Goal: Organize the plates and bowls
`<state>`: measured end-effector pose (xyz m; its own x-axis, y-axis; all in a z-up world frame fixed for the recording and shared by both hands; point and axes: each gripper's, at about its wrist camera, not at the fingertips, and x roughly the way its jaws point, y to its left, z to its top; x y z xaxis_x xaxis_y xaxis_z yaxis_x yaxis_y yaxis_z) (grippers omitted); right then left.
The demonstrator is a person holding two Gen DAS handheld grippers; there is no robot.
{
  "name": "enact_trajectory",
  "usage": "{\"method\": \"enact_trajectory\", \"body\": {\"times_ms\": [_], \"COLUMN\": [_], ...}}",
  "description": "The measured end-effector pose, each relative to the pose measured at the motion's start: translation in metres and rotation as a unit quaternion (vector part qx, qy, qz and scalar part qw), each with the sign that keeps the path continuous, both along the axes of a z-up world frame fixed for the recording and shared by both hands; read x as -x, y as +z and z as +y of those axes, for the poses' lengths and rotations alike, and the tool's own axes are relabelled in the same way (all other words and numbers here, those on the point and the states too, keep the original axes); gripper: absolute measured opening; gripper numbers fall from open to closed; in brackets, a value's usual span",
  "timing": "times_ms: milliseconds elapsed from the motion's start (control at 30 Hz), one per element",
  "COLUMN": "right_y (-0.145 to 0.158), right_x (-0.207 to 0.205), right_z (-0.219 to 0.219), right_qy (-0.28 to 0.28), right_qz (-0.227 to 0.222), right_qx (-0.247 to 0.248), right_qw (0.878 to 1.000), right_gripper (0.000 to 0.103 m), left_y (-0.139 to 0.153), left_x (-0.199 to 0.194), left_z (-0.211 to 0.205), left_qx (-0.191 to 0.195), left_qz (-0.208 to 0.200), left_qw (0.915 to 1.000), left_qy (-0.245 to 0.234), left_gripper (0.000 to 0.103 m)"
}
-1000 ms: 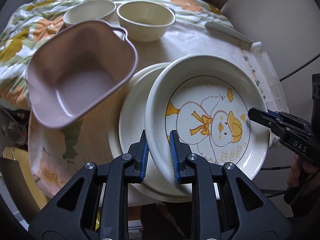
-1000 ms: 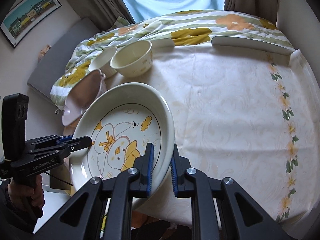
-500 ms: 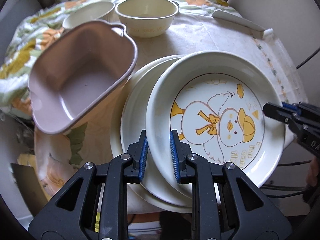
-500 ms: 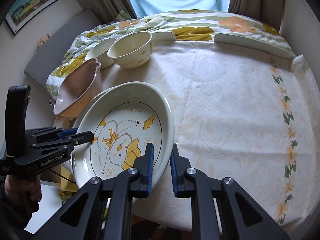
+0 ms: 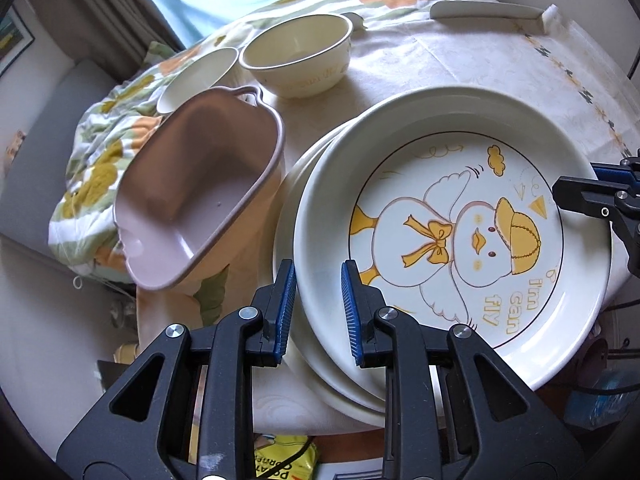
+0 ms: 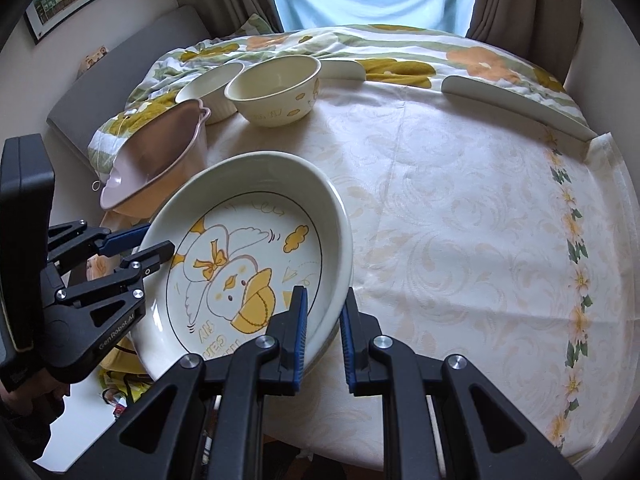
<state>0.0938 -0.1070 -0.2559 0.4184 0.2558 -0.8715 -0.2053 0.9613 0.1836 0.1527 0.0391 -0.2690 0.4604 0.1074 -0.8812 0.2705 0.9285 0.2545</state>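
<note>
Left tongs (image 5: 318,308) and right tongs (image 6: 323,334) both pinch the duck plate's (image 5: 460,232) rim

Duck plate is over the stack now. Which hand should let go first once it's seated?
Probably left. The left tongs grip the duck plate right above the stacked plates, so that side looks seated. The right tongs clamp the rim farther from the stack and can steady it.
</note>
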Motion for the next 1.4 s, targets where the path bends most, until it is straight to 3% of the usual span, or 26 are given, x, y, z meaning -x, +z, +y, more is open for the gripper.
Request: {"method": "enact_trajectory", "body": {"times_ms": [500, 933, 1133, 1200, 1233, 1267, 1300, 1333, 1400], "right_y": [-0.004, -0.004, 0.002, 0.005, 0.008, 0.013, 0.018, 0.022, 0.031], "right_x": [-0.006, -0.007, -0.008, -0.008, -0.008, -0.007, -0.005, -0.004, -0.002], "right_z": [0.018, 0.018, 0.006, 0.001, -0.002, -0.005, -0.009, -0.011, -0.017], "right_qy": [-0.001, -0.003, -0.022, -0.028, -0.032, -0.034, -0.035, -0.035, -0.030], "right_qz": [0.003, 0.005, 0.013, 0.016, 0.015, 0.011, 0.006, 0.003, -0.004], "right_qx": [0.064, 0.058, 0.023, 0.011, 0.006, 0.003, 0.000, -0.006, -0.021], "right_qw": [0.998, 0.998, 0.999, 0.999, 0.999, 0.999, 0.999, 0.999, 0.999], "right_gripper": [0.015, 0.015, 0.015, 0.015, 0.016, 0.020, 0.036, 0.065, 0.085], "left_y": [0.001, 0.003, 0.013, 0.021, 0.027, 0.032, 0.042, 0.050, 0.068], "left_x": [0.004, 0.000, 0.000, 0.002, 0.003, 0.004, 0.007, 0.010, 0.017], "left_z": [-0.004, 0.002, 0.004, 0.003, 0.002, 0.003, 0.004, 0.005, 0.008], "left_qx": [-0.049, -0.026, -0.014, -0.015, -0.014, -0.012, -0.006, -0.002, 0.007], "left_qz": [-0.014, -0.003, -0.001, -0.008, -0.012, -0.019, -0.037, -0.053, -0.073], "left_qw": [0.9986, 0.9997, 0.9998, 0.9997, 0.9995, 0.9994, 0.9988, 0.9979, 0.9964], "left_qy": [-0.010, 0.001, 0.013, 0.020, 0.024, 0.027, 0.033, 0.036, 0.043], "left_gripper": [0.020, 0.020, 0.024, 0.032, 0.054, 0.085, 0.096, 0.103, 0.103]}}
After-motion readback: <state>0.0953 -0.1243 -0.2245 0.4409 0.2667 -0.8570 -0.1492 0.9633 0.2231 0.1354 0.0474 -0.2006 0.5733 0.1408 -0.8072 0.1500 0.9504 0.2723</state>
